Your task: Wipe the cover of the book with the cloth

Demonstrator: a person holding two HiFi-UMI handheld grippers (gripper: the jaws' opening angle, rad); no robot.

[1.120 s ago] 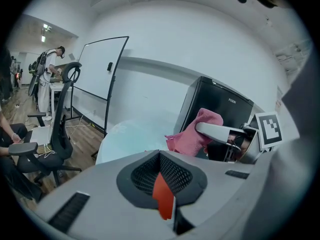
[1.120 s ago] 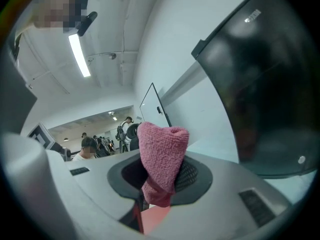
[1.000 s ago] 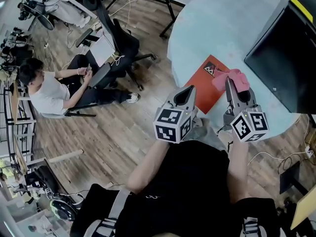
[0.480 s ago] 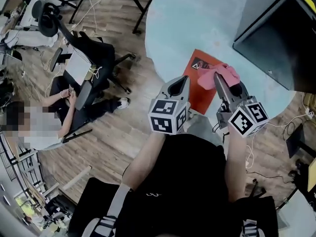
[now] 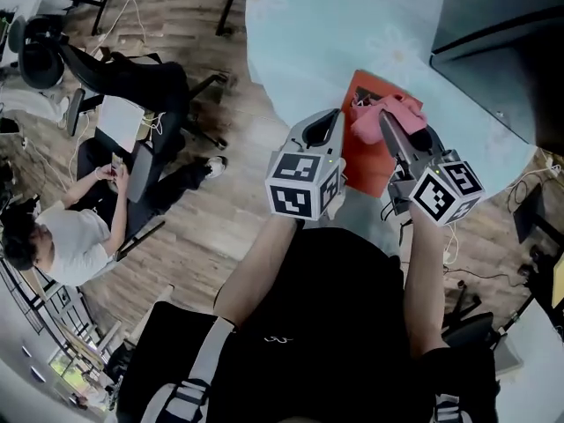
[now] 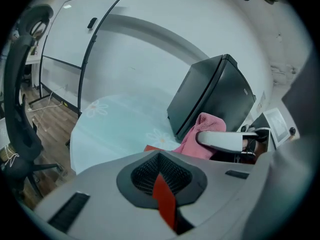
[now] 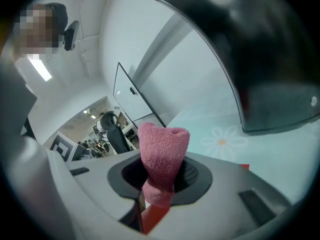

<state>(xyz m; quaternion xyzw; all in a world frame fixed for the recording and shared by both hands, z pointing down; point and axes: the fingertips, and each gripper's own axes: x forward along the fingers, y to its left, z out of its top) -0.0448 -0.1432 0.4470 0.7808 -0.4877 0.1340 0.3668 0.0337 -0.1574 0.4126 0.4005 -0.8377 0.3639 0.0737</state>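
A red book [image 5: 363,164] lies near the front edge of the pale blue round table [image 5: 317,33]. My right gripper [image 5: 386,122] is over its far right part and is shut on a pink cloth [image 5: 393,111]. In the right gripper view the cloth [image 7: 162,154] sticks up out of the shut jaws, with red showing below. My left gripper [image 5: 329,123] hangs at the book's left edge with its jaws shut and nothing in them. The left gripper view shows the cloth [image 6: 201,133] and a strip of the book [image 6: 151,148] to the right.
A big black box [image 5: 502,33] stands on the table just right of the book. Off the table on the wooden floor are an office chair [image 5: 132,77] and a seated person [image 5: 62,236] at the left. Cables lie at the right [image 5: 529,210].
The head view has swung, so the table sits higher and nearer the middle. Both grippers stay over the book; the cloth has slid slightly toward the book's far end.
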